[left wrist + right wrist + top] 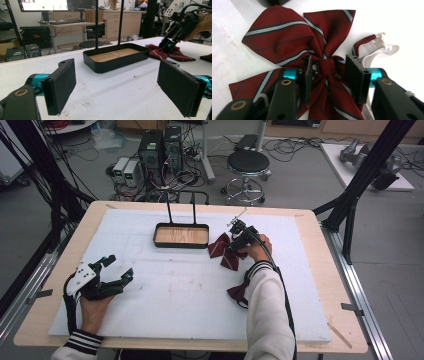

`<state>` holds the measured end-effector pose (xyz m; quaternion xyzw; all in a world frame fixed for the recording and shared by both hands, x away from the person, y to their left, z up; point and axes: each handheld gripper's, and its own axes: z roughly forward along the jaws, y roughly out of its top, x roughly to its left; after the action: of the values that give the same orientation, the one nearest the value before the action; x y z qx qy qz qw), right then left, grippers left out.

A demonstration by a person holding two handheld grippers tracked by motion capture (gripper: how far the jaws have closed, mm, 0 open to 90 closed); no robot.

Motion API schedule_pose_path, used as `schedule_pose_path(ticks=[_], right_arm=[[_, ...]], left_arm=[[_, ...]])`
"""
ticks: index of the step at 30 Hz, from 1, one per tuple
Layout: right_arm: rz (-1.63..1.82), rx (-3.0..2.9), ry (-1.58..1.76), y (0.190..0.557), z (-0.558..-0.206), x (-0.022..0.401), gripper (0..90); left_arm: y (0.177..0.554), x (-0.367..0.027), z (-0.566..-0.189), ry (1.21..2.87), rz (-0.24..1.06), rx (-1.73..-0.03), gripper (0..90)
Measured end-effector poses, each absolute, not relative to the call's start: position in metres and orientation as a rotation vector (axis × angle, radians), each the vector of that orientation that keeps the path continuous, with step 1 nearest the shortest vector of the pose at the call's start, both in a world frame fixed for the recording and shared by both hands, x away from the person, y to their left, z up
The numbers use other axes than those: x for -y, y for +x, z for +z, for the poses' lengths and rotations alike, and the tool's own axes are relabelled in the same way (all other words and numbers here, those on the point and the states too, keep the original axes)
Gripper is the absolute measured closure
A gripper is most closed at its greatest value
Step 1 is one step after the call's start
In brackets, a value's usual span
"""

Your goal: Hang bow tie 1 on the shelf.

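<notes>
- The left gripper [116, 268] rests on the white mat [165, 290] at the near left of the table [320, 245], held by the person's left hand [92, 307]. In the left gripper view its jaws stand wide apart with nothing between them — released.
- Toward the middle, at the far side of the mat, stands a black tray [181, 235] with a wooden floor and two thin upright black rods rising from its back edge. The left gripper view shows the tray [116, 58] straight ahead of the open jaws, well apart from them.
- Just right of the tray lies a dark red bow tie [224, 251] with white and navy stripes, flat on the mat.
- The right gripper [239, 241] points down onto that bow tie. In the right gripper view the jaws [329, 75] straddle the centre knot of the bow tie [287, 37] — narrowed around it, yet the pads are not plainly pressing on it. A white strap with a clasp [382, 46] trails from behind the knot.
- A second dark red piece [239, 292] lies nearer the person, partly under the white sleeve [267, 315].
</notes>
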<state>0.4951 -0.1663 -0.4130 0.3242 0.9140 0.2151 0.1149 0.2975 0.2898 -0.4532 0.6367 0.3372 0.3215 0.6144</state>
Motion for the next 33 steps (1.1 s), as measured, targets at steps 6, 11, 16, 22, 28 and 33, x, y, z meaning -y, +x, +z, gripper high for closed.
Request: schedule_pose_path(ticks=[6, 11, 16, 22, 28, 33], right_arm=[[0.581, -2.704, 0.947, 0.495, -0.417, 0.162, 72.0], [0.566, -2.695, 0.957, 0.495, -0.417, 0.161, 75.1], [0.558, -2.692, 0.951, 0.494, -0.416, 0.159, 75.4], [0.569, -2.689, 0.944, 0.493, -0.416, 0.16, 75.7], [0.606, -2.67, 0.938, 0.49, -0.411, 0.16, 75.8], [0.665, -2.646, 0.931, 0.488, -0.405, 0.163, 75.9]], left_arm=[[0.298, -0.29, -0.453, 1.467, 0.742, -0.778, 15.9], [0.298, -0.29, -0.453, 1.47, 0.743, -0.775, 15.9], [0.298, -0.29, -0.453, 1.467, 0.743, -0.775, 15.9], [0.298, -0.29, -0.453, 1.467, 0.742, -0.777, 15.9], [0.298, -0.29, -0.453, 1.467, 0.743, -0.778, 15.9], [0.297, -0.29, -0.453, 1.467, 0.742, -0.778, 15.9]])
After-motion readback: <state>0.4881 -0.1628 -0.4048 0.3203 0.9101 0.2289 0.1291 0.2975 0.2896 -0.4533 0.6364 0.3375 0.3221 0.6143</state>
